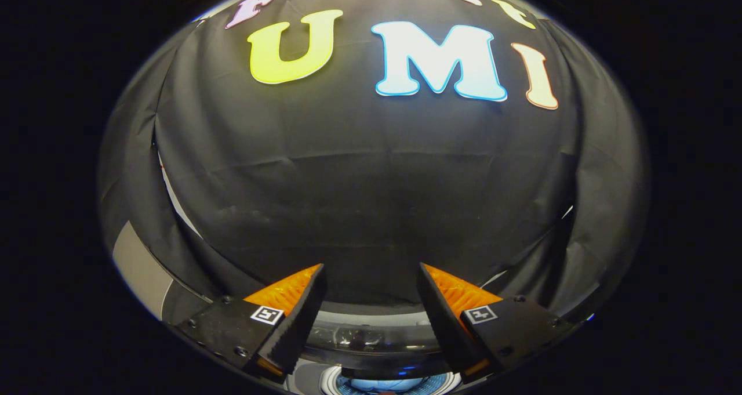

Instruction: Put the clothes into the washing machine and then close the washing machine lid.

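Note:
My gripper [371, 276] is open, its two fingers spread wide with nothing between them, pointing at the black cloth wall. Below and between the fingers lies the washing machine [371, 340], seen from above: a dark glossy curved lid or rim edge. Under that edge a round drum opening [394, 383] shows, with something pale blue inside it; I cannot tell whether that is clothing. The gripper hangs above the machine and touches nothing.
The black cloth wall [371, 180] stands close ahead, beyond the fingers. A pale grey panel [139, 267] curves round to the left of the left finger, beside the machine.

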Motion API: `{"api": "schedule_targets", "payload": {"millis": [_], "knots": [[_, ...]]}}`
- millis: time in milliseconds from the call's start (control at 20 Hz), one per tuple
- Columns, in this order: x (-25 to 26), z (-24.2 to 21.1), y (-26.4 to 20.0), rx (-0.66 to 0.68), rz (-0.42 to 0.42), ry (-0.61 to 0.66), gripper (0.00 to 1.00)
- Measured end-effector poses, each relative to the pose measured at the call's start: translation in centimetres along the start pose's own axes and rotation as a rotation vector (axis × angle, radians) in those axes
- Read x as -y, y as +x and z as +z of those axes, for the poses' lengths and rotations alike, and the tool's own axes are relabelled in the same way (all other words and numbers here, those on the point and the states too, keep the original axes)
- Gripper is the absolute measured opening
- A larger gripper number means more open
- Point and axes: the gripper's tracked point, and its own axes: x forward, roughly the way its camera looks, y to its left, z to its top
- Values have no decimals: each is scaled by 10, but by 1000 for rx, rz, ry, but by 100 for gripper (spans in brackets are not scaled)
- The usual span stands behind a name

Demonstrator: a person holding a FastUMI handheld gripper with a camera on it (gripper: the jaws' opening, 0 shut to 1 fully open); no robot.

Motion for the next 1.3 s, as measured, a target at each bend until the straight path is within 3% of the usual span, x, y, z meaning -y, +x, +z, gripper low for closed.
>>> {"api": "schedule_targets", "payload": {"millis": [400, 1300], "knots": [[0, -2, -7, -10, 1, -5, 97], [-3, -4, -13, 115, -5, -16, 97]]}}
